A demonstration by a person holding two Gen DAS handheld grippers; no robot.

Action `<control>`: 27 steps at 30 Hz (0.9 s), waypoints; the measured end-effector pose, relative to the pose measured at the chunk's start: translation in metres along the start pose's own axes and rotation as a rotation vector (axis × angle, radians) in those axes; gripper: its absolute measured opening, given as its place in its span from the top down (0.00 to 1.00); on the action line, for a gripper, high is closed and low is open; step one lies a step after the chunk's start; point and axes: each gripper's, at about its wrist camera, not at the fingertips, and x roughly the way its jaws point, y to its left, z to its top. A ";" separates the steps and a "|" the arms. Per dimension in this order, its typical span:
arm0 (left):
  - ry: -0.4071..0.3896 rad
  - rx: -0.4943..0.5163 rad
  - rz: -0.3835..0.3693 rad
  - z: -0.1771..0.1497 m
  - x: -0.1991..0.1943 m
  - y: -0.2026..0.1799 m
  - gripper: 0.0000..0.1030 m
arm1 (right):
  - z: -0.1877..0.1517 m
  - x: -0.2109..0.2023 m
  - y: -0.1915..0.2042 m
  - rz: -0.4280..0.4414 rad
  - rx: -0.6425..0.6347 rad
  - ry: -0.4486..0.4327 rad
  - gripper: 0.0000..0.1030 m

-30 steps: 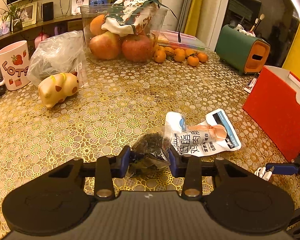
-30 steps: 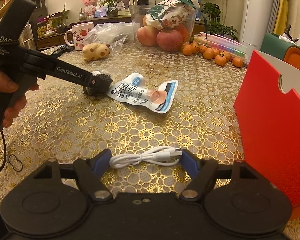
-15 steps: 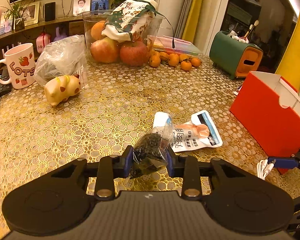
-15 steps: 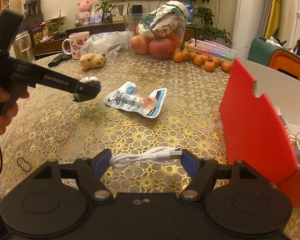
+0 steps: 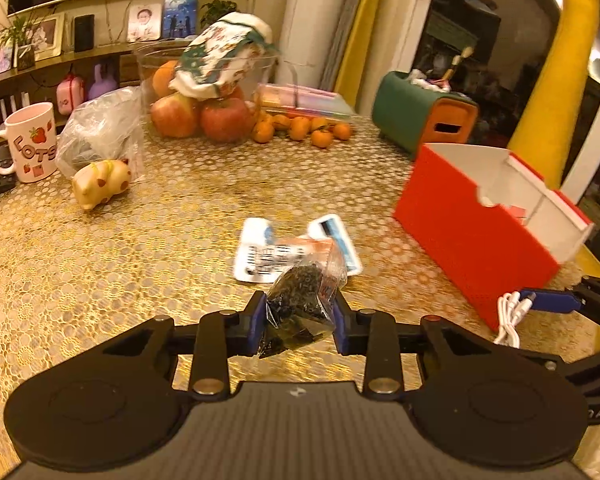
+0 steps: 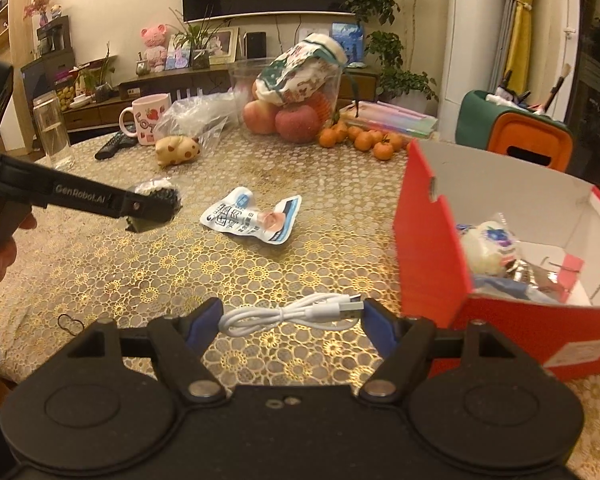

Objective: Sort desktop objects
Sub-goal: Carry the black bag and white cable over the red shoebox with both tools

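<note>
My left gripper point(image 5: 300, 320) is shut on a small clear bag of dark bits point(image 5: 304, 300), held above the gold-patterned table. From the right wrist view this gripper point(image 6: 152, 208) hangs at the left with the bag point(image 6: 160, 192) in its tip. My right gripper point(image 6: 292, 316) is shut on a coiled white USB cable point(image 6: 320, 308), which spans its two blue pads off the table. The red box point(image 6: 432, 264) stands open just right of it, with wrapped items inside. A white and blue snack packet point(image 6: 252, 220) lies flat mid-table.
At the back stand a clear fruit bowl point(image 5: 204, 92), loose tangerines point(image 5: 300, 132), a pink mug point(image 5: 32, 144), a pig figurine point(image 5: 100, 184), a crumpled plastic bag point(image 5: 100, 132) and a green and orange holder point(image 5: 420, 124). A water glass point(image 6: 54, 132) and a remote point(image 6: 112, 146) sit far left.
Both grippers have risen and swung toward the red box, carrying the bag and the cable. The box now shows its open top, and the snack packet has stayed put.
</note>
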 end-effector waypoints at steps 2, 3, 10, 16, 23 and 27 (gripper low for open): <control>-0.001 0.008 -0.017 -0.001 -0.007 -0.010 0.69 | 0.000 -0.009 -0.002 -0.005 0.002 -0.010 0.27; -0.003 0.015 -0.026 -0.001 -0.011 -0.015 0.69 | 0.000 -0.014 -0.003 -0.007 0.003 -0.016 0.27; -0.008 0.064 -0.094 -0.002 -0.032 -0.055 0.69 | -0.001 -0.048 -0.010 -0.027 0.005 -0.052 0.27; -0.015 0.105 -0.151 0.001 -0.041 -0.091 0.69 | -0.003 -0.076 -0.022 -0.053 0.010 -0.081 0.27; -0.028 0.144 -0.199 0.008 -0.042 -0.131 0.69 | -0.004 -0.103 -0.046 -0.105 0.013 -0.105 0.27; -0.030 0.174 -0.222 0.015 -0.039 -0.153 0.69 | -0.003 -0.115 -0.065 -0.140 0.016 -0.119 0.27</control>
